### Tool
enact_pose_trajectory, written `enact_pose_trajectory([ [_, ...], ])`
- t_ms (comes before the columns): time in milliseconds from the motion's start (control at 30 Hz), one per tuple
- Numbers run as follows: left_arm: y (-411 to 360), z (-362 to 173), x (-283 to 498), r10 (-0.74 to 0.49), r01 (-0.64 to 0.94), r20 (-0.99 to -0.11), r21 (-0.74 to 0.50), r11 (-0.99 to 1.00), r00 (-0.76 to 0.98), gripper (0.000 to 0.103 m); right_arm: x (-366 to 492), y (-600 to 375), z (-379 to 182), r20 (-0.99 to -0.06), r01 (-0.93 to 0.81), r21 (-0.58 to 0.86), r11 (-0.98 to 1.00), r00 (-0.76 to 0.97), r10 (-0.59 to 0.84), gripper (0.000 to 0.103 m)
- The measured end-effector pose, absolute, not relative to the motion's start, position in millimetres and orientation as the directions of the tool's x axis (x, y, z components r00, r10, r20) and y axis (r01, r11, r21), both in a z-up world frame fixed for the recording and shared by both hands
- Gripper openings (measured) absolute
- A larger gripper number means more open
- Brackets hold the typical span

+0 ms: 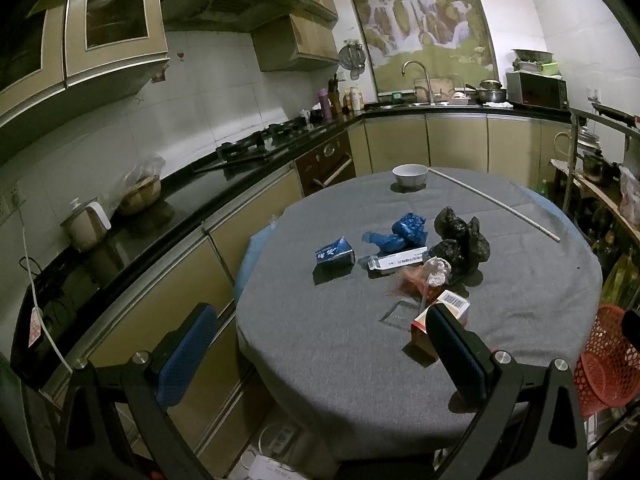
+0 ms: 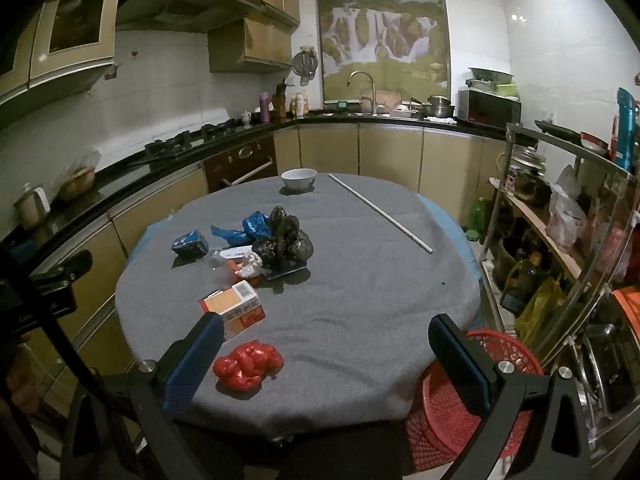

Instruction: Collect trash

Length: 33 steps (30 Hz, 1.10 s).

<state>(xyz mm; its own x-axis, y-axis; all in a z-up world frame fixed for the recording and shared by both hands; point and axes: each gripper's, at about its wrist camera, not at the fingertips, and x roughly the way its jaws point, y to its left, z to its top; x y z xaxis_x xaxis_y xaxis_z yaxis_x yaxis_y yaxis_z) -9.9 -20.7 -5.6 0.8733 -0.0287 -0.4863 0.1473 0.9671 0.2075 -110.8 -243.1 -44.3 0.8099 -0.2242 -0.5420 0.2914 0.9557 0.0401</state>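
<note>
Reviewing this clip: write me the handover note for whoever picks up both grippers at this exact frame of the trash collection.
Left gripper: open, empty, above the near table edge.
Right gripper: open, empty, over the near edge beside the red basket.
Trash, all on the grey table: red crumpled bag nearest; orange box; white wad; black bag; blue bag; blue carton; flat white box.
Also on the table: white bowl, long white stick.
Done: no trash visible in the basket.
Left: every piece; the red bag looks the easiest first pick.
</note>
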Motion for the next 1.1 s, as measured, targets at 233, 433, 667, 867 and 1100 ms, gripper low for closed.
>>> enact_pose_trajectory([
  [233, -21.2, -6.1, -10.0, -0.025, 0.148, -0.489, 0.214, 0.966, 0.872, 0.103, -111.1, -242.8, -44.6, -0.543, 0.290, 0.041, 0.956, 0.810, -0.223, 0.103],
  [433, -19.4, -6.9, -9.1, -0.028, 0.152, -0.514, 0.201, 0.968, 0.857, 0.103, -110.8, -242.6, -44.7, -0.543, 0.290, 0.039, 0.956, 0.809, -0.224, 0.103],
  [667, -19.6, -6.4, -9.1, -0.028, 0.153, -0.514, 0.202, 0.967, 0.857, 0.103, -110.2, -240.2, -46.3, -0.545, 0.287, 0.037, 0.957, 0.809, -0.221, 0.103],
  [867, -18.2, -6.7, -8.0, -0.029, 0.159, -0.536, 0.198, 0.967, 0.844, 0.103, -109.6, -239.2, -47.1, -0.548, 0.286, 0.036, 0.958, 0.807, -0.221, 0.103],
  [1100, -16.4, -7.6, -7.4, -0.029, 0.161, -0.549, 0.194, 0.968, 0.835, 0.103, -106.9, -234.9, -49.1, -0.552, 0.277, 0.033, 0.960, 0.806, -0.214, 0.103],
])
